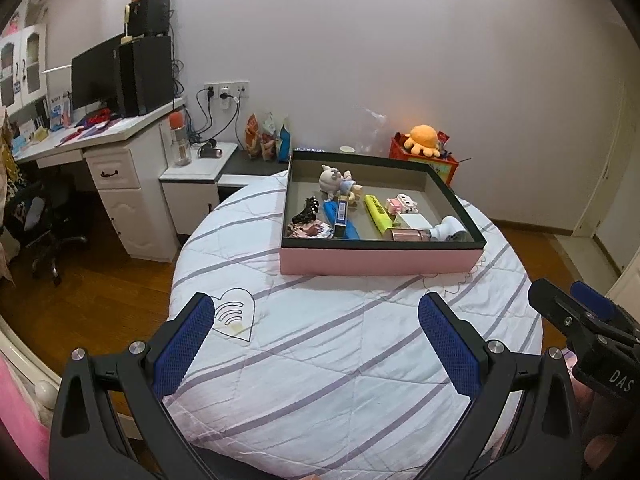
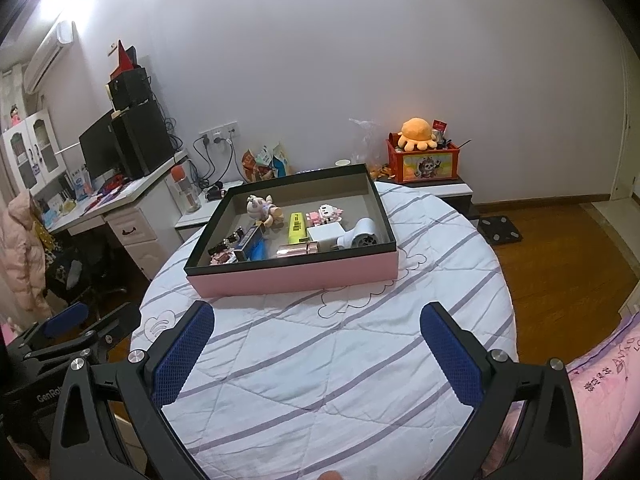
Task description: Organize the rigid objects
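A pink box [image 1: 380, 261] [image 2: 296, 276] with a dark rim sits on the round quilted bed. Inside lie several small items: a plush pig [image 1: 334, 179] [image 2: 260, 207], a yellow highlighter [image 1: 377, 210] [image 2: 297, 227], a blue pack [image 1: 340, 220], a white charger block [image 2: 323, 235], a small white hair dryer [image 1: 450, 229] [image 2: 362, 234], a rose-gold tube [image 1: 404, 235] and hair clips [image 1: 308, 210]. My left gripper [image 1: 316, 312] is open and empty, above the quilt in front of the box. My right gripper [image 2: 316, 320] is open and empty too, also short of the box.
A white desk [image 1: 104, 140] with monitor and computer stands at the left, with a nightstand [image 1: 200, 168] and bottle beside it. A red box with an orange plush [image 2: 420, 152] stands behind the bed. Wooden floor [image 2: 560, 248] and a black scale [image 2: 500, 230] lie right.
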`<control>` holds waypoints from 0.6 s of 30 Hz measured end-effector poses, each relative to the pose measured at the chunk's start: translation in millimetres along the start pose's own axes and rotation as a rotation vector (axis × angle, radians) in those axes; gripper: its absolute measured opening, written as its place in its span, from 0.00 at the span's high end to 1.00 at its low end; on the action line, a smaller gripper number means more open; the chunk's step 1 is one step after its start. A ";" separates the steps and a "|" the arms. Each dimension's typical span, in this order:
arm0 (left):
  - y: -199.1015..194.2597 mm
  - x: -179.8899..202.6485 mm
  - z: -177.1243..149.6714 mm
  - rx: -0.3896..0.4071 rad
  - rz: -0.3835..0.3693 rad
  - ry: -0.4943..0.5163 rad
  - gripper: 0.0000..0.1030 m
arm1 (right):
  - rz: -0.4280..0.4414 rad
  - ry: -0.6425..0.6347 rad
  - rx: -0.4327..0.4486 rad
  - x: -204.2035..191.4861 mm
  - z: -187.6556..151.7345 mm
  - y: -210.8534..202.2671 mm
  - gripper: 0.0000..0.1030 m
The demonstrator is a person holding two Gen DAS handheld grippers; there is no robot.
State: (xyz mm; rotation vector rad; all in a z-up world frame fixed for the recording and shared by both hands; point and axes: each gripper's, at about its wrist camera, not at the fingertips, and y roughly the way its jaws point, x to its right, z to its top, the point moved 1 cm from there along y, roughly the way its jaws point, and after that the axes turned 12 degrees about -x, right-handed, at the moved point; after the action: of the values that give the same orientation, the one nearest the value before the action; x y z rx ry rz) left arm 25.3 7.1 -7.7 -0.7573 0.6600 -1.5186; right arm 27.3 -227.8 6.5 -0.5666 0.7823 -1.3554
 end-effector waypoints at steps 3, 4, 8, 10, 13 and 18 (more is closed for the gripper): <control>1.1 -0.1 -0.1 -0.009 0.016 -0.002 0.00 | 0.006 -0.004 0.000 -1.3 -0.4 -0.5 0.00; 1.5 -0.3 -0.1 -0.010 0.018 -0.003 0.00 | 0.008 -0.007 -0.002 -2.5 -0.5 -0.5 0.00; 0.9 -0.6 0.0 -0.003 0.030 -0.005 0.00 | 0.014 -0.010 -0.007 -3.1 -1.6 -0.1 0.00; 0.1 0.5 0.2 0.001 0.032 0.003 0.00 | 0.015 -0.009 -0.008 -2.3 -1.8 0.4 0.00; -0.9 2.3 0.5 0.008 0.037 0.011 0.00 | 0.017 -0.006 -0.008 -1.0 -1.5 0.5 0.00; -2.6 4.7 1.4 0.011 0.034 0.021 0.00 | 0.019 -0.004 -0.004 -0.9 -1.4 -0.5 0.00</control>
State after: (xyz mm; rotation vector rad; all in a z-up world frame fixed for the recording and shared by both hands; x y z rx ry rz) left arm 24.5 2.6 -4.4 -0.7201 0.6766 -1.4998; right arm 25.9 -227.0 6.2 -0.5637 0.7854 -1.3350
